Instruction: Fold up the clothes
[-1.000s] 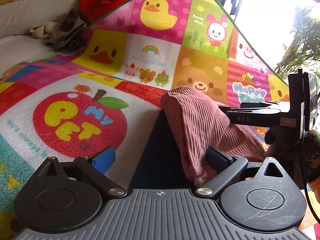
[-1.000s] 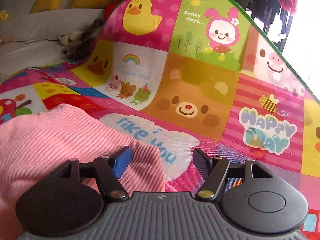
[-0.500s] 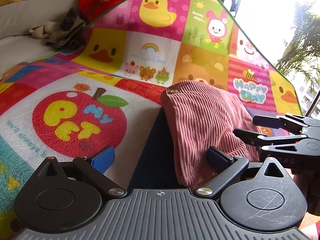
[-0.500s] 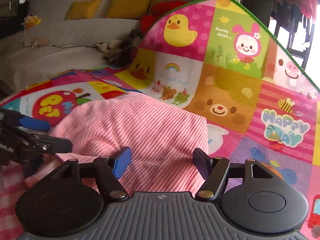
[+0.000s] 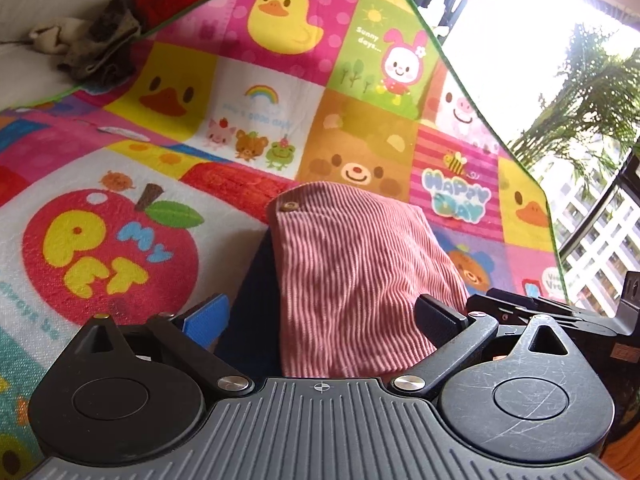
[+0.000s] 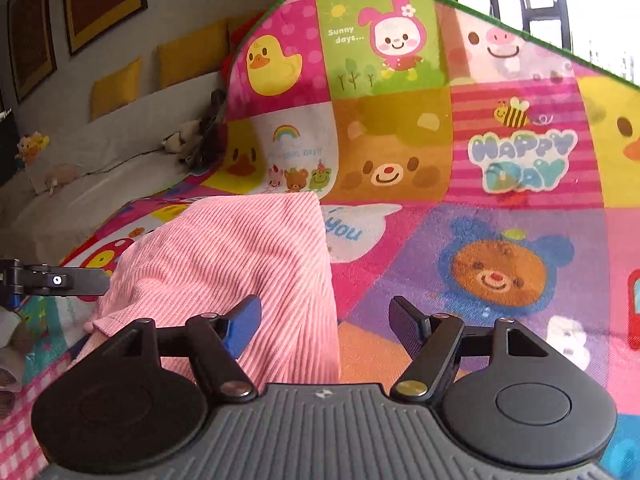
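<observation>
Left wrist view shows the cartoon play mat [image 5: 256, 128] spread wide, with the pink corduroy garment [image 5: 360, 272] lying mid-mat, near, already folded compact; little seems left beyond tidying. The left gripper [image 5: 324, 320], jaws wide but just narrowed slightly, straddles its near edge unpressed. The right gripper [image 6: 324, 324], empty and partly open, has swung rightward since the earlier frame.

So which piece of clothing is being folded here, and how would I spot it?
Look at the big cartoon patchwork mat spread over the surface. Near its middle, just below the brown bear square, lies the pink ribbed garment, folded into a compact bundle. Its fine corduroy-like stripes and one small button near a corner set it apart from the printed mat around it.
</observation>
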`<act>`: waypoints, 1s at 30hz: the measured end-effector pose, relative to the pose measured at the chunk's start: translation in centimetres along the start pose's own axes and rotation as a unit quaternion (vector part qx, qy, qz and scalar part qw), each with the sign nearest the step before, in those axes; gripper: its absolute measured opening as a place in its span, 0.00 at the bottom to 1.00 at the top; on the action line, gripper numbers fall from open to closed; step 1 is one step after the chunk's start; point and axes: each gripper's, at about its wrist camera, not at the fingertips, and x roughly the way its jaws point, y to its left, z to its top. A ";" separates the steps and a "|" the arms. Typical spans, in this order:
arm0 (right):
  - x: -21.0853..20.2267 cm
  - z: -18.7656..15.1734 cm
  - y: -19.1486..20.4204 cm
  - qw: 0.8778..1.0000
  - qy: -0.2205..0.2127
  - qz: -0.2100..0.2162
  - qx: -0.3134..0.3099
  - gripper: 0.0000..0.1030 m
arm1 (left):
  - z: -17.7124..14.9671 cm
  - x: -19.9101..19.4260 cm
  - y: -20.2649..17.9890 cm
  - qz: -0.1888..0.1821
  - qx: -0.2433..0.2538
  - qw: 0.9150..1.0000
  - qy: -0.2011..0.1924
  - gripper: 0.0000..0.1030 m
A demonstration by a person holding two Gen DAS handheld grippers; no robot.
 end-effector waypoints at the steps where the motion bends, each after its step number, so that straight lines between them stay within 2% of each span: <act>1: 0.3 -0.3 0.2 1.000 0.007 0.013 0.004 0.66 | 0.1 0.4 -0.6 -0.001 0.010 1.000 0.005 0.88; 2: 0.5 -0.6 0.6 1.000 0.012 0.023 0.002 0.47 | 0.2 0.7 -1.2 -0.002 0.017 1.000 0.009 0.70; 3: 0.7 -0.7 0.9 0.999 0.015 0.030 -0.002 0.34 | 0.4 1.0 -1.8 -0.004 0.022 1.000 0.014 0.73; 4: 0.6 -0.4 1.2 1.000 0.011 0.028 -0.004 0.16 | 0.6 1.1 -2.5 -0.006 0.031 0.999 0.013 0.73; 5: 0.4 0.1 1.3 1.000 0.001 0.019 -0.003 0.10 | 0.9 0.9 -2.9 -0.014 0.039 0.999 0.010 0.73; 7: 0.2 1.2 1.1 1.000 -0.017 -0.008 -0.012 0.09 | 1.4 0.3 -3.5 -0.040 0.048 0.998 0.004 0.73; 9: 0.6 1.8 0.1 0.999 -0.011 -0.034 -0.017 0.09 | 1.8 -0.4 -3.8 -0.052 0.054 0.997 -0.001 0.74; 10: 0.9 2.0 -0.6 0.999 -0.004 -0.046 -0.018 0.09 | 1.8 -0.7 -3.8 -0.042 0.061 0.997 -0.003 0.75; 12: 1.4 1.5 -1.4 0.998 0.015 -0.058 -0.021 0.09 | 1.6 -0.8 -3.6 -0.002 0.080 0.997 0.000 0.83; 14: 1.8 0.6 -2.0 0.997 0.033 -0.064 -0.026 0.09 | 1.6 -0.3 -2.8 0.045 0.091 0.995 0.012 0.84; 16: 1.7 -0.3 -1.9 0.996 0.034 -0.068 -0.037 0.10 | 2.0 0.1 -1.5 0.077 0.084 0.993 0.018 0.81; 17: 1.6 -0.4 -1.7 0.996 0.031 -0.070 -0.044 0.10 | 2.4 0.1 -0.8 0.077 0.070 0.994 0.013 0.77; 18: 1.5 -0.6 -1.5 0.996 0.028 -0.072 -0.052 0.10 | 2.8 0.0 -0.1 0.078 0.056 0.995 0.009 0.69; 19: 1.5 -0.7 -1.3 0.995 0.027 -0.074 -0.061 0.10 | 3.2 -0.2 0.4 0.062 0.039 0.997 0.001 0.65; 21: 1.5 -0.8 -0.9 0.994 0.024 -0.079 -0.076 0.11 | 4.0 -0.9 0.8 0.005 0.005 1.000 -0.017 0.61; 24: 1.6 -0.8 -0.4 0.993 0.021 -0.082 -0.087 0.11 | 4.5 -0.5 -1.3 -0.057 0.016 0.998 -0.023 0.58; 27: 1.1 -0.4 -0.1 0.993 0.016 -0.082 -0.088 0.13 | 3.9 2.2 -3.8 -0.075 0.046 0.996 0.010 0.57; 30: -0.8 0.5 0.8 0.992 -0.019 -0.082 -0.098 0.16 | 2.5 5.4 -4.7 -0.059 0.064 0.995 0.045 0.57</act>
